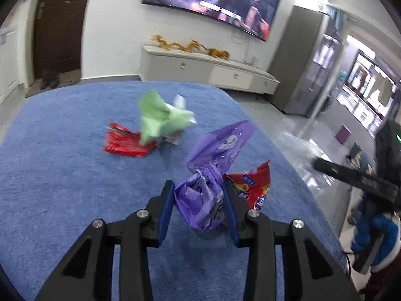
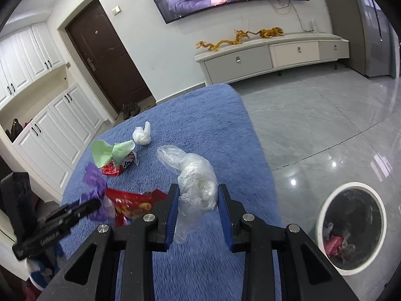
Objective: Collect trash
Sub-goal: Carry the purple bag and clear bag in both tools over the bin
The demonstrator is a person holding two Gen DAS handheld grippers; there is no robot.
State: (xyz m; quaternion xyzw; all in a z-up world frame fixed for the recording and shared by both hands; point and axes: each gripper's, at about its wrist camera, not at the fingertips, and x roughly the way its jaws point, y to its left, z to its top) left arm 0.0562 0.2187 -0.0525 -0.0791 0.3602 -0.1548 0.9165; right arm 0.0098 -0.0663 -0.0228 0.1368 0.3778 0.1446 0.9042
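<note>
Glossy purple plastic wrapper, crinkled clear plastic bag, fuzzy blue cloth.

Black angular gripper fingers, blue pads, silver round screws, puffy blue sleeve

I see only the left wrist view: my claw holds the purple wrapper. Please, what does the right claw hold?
Observer: The right claw is shut on a clear plastic bag.
Operator: Is a bin near?
Observer: Yes, a white round bin stands on the floor, right of the blue cloth.
Operator: Is it empty?
Observer: No, trash already lies inside.
Operator: More trash left?
Observer: A white knotted wad lies behind the green paper.
</note>
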